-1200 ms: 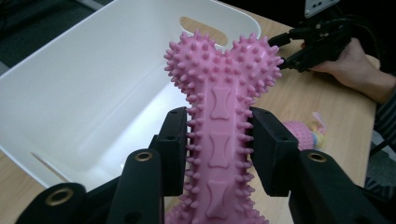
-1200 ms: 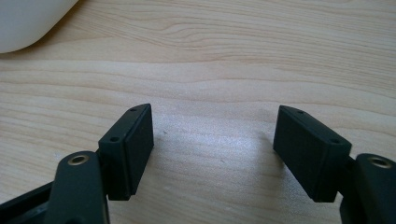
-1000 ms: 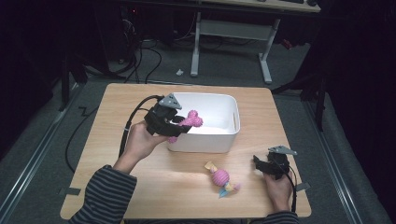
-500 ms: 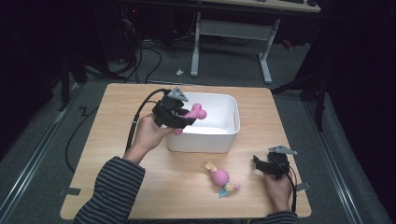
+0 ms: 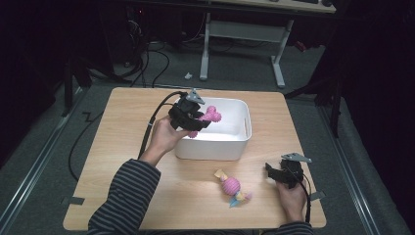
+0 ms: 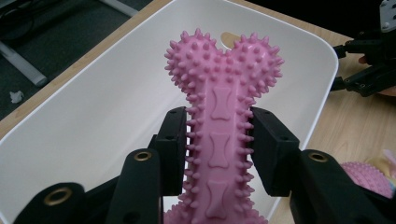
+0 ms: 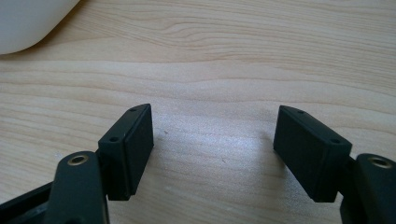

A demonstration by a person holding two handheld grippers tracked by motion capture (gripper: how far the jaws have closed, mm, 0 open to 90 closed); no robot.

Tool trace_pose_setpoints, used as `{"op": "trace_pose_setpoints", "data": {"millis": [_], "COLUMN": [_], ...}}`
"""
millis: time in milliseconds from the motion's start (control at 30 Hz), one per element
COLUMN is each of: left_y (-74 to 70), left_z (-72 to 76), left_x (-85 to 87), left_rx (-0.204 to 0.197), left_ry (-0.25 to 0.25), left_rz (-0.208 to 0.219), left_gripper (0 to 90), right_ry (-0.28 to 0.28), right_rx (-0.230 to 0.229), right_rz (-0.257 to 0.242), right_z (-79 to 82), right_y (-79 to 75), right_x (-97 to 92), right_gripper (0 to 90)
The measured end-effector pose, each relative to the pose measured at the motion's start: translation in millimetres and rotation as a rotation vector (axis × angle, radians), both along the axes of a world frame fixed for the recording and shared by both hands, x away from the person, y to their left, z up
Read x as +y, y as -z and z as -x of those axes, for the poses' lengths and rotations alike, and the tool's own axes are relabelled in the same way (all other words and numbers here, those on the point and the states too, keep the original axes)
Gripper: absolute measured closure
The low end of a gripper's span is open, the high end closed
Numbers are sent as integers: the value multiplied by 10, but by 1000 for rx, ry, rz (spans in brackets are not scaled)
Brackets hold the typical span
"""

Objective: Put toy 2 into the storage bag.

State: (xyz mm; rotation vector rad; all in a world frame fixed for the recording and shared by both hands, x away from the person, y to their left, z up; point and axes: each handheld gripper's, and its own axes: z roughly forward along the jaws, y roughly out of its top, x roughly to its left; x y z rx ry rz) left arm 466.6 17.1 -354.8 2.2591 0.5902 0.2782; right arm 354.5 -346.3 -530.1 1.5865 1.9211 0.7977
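On a pale wood-grain desk, ringed by dark floor, sits a white tub. Above its near-left rim the left gripper has its fingers clamped on the shaft of a pink spiked rubber bone. A pink ball toy lies nearer. Beside it the right gripper rests, fingers spread apart.

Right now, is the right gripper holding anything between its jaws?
No, the right gripper stands open over the bare wooden table, with nothing between its jaws.
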Motion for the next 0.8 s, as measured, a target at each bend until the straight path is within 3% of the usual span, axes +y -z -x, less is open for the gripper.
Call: {"op": "trace_pose_setpoints", "data": {"millis": [800], "left_y": [308], "left_z": [-125], "left_x": [-298], "left_rx": [35], "left_ry": [-10], "left_rz": [-70], "left_gripper": [585], "right_ry": [0], "right_rx": [0], "right_rz": [0], "right_z": [0], "right_y": [0], "right_x": [0], "right_gripper": [289]}}
